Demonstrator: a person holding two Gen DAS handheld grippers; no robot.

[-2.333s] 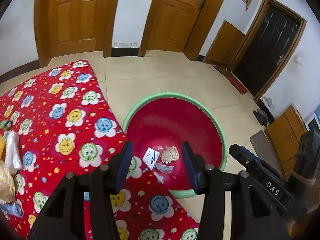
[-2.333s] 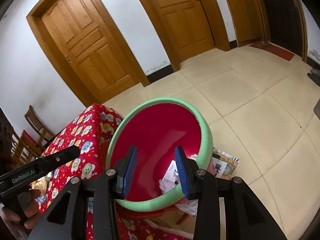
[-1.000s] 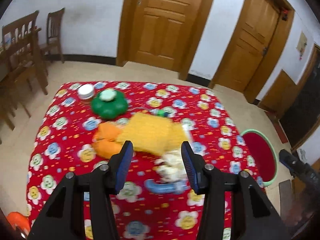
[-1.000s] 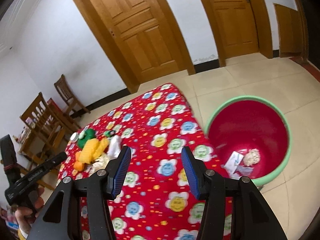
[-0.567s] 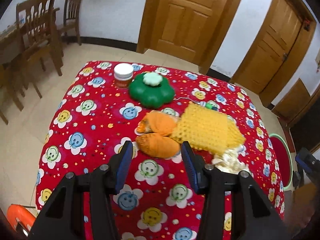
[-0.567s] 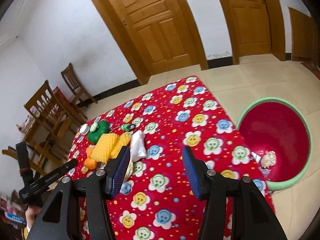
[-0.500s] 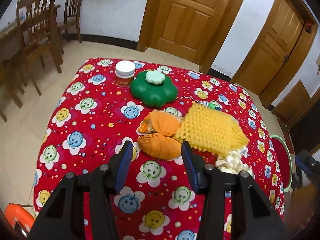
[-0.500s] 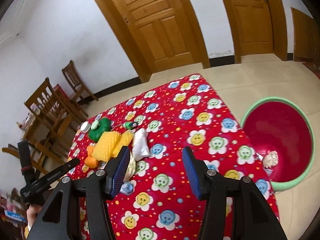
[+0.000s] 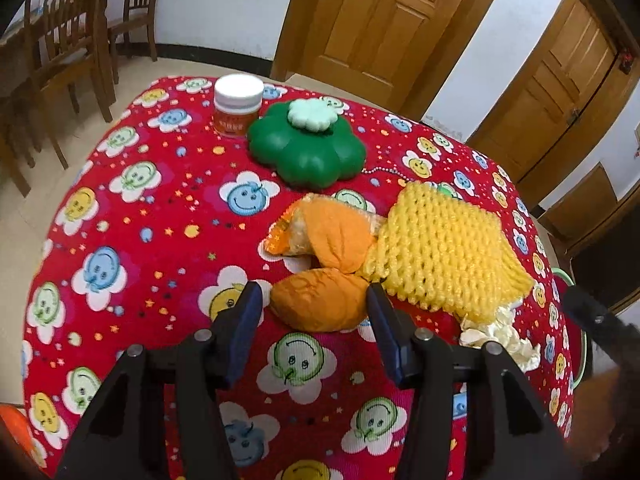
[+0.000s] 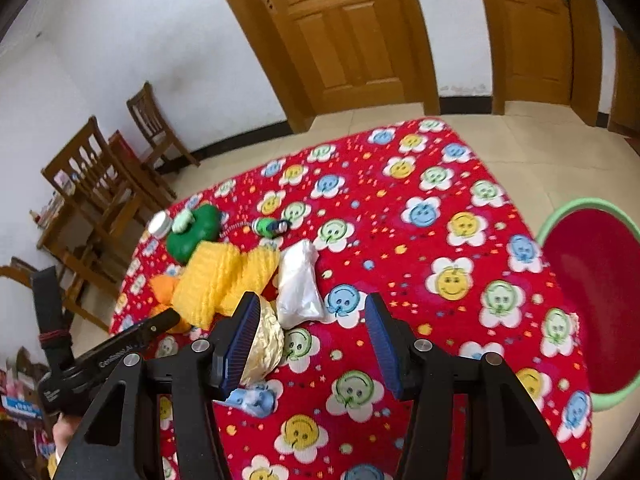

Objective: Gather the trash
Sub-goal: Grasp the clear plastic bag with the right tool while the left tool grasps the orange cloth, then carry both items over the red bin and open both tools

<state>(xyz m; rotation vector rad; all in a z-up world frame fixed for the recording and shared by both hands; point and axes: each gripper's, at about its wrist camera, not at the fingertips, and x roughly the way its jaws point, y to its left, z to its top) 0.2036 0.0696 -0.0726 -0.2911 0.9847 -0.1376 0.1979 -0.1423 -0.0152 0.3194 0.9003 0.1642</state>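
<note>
Trash lies on the red flowered tablecloth (image 9: 152,248). My left gripper (image 9: 314,334) is open and empty, its jaws either side of an orange peel piece (image 9: 320,300); a second orange peel (image 9: 328,232), a yellow foam net (image 9: 444,248) and crumpled white paper (image 9: 500,336) lie just beyond. My right gripper (image 10: 308,340) is open and empty above the cloth, near a golden wrapper (image 10: 264,344), a white plastic bag (image 10: 300,284), a blue wrapper (image 10: 256,398) and the yellow foam net (image 10: 220,276). The red basin with a green rim (image 10: 592,280) stands on the floor at the right.
A green flower-shaped box (image 9: 306,144) and a white-lidded jar (image 9: 238,104) stand at the table's far side. A small green toy on a chain (image 10: 272,226) lies nearby. Wooden chairs (image 9: 68,40) stand left of the table. Wooden doors (image 9: 384,20) are behind.
Both grippers swung from over the basin back to the table. My left gripper came down close to the orange peel; the right moved toward the trash pile.
</note>
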